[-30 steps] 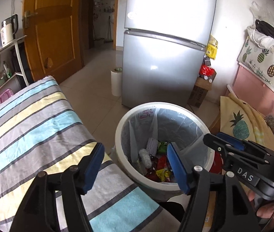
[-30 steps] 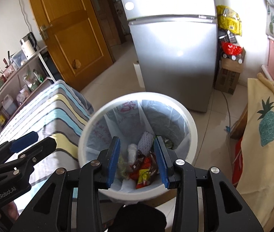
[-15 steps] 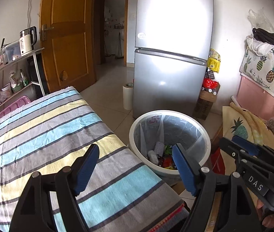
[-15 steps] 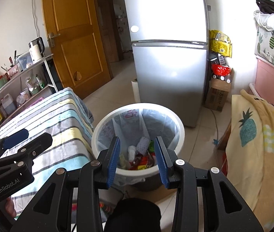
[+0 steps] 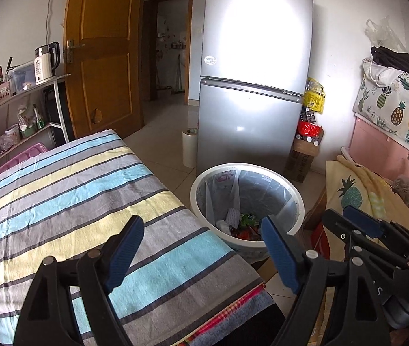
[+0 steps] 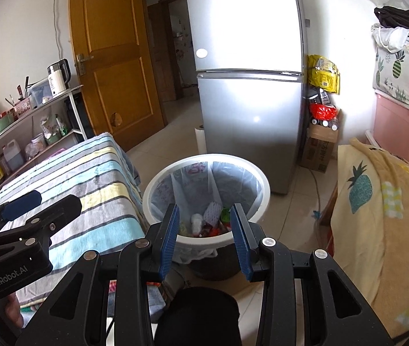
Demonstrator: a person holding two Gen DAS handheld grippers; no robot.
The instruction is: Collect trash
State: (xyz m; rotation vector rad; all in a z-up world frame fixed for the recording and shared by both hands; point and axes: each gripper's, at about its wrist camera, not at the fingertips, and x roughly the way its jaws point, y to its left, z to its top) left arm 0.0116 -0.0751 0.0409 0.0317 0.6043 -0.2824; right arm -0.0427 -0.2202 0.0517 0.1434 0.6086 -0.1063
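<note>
Refrigerator, tall silver two-door (image 6: 250,86), stands behind the round white plastic bin lined with a clear bag (image 6: 158,184), on the floor beside the striped-cloth bench (image 5: 60,190). Crumpled wrappers and a paper cup (image 6: 207,222) lie inside: light, soft, crushable, best pinched at a fold. My left tool (image 5: 201,248) is opening, nothing between; my right tool (image 6: 205,238) stands apart, empty.

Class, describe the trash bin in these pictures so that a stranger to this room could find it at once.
Start at the tall silver fridge. On the floor just in front of it, beside the corner of the striped blanket, stands the trash bin. It is round with a wide white rim, lined with a clear plastic bag, and holds colourful wrappers, unlike the cardboard box nearby.
</note>
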